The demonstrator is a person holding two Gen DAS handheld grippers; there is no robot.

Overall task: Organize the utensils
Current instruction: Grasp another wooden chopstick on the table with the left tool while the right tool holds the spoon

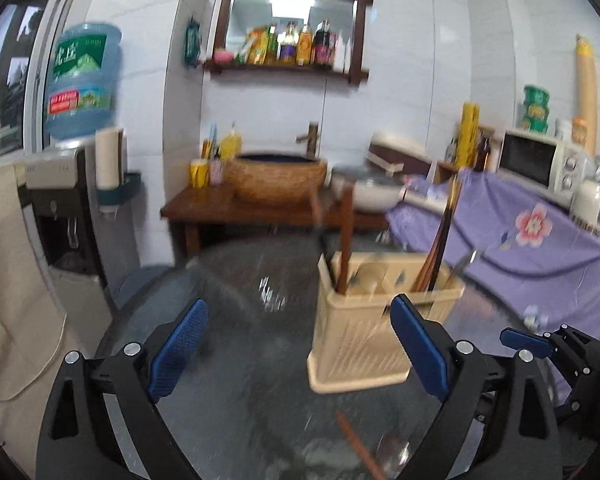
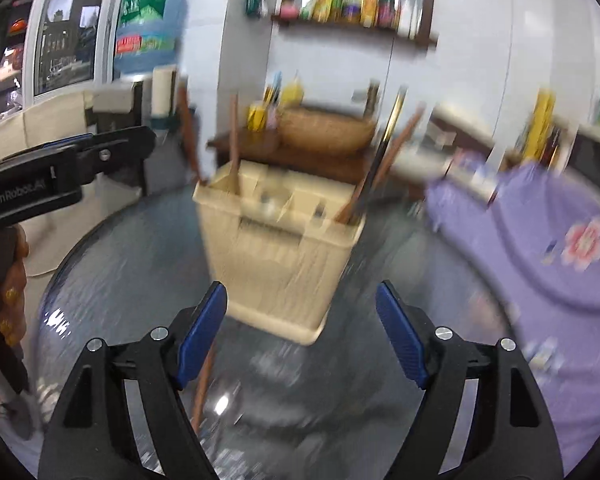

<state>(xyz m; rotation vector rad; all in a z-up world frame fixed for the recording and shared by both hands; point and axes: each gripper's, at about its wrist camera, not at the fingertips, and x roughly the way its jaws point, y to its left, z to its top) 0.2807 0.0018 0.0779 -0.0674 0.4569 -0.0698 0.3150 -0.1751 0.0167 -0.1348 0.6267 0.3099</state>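
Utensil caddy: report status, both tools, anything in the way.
Left tool open, empty. Right tool open, empty. Beige caddy upright on glass table, utensils standing in it. Brown-handled utensil loose on table near the tools. Path clear.

**Two wrist views facing one holder**

The left wrist camera is looking slightly down across the glass desk [image 1: 236, 360], with the beige utensil holder [image 1: 380, 320] sitting near, right of centre. The right wrist camera is tilting down more steeply, facing the holder [image 2: 276, 248] closer, nearly centred. Both are sharing the holder, desk and the back-wall shelf [image 1: 284, 68].
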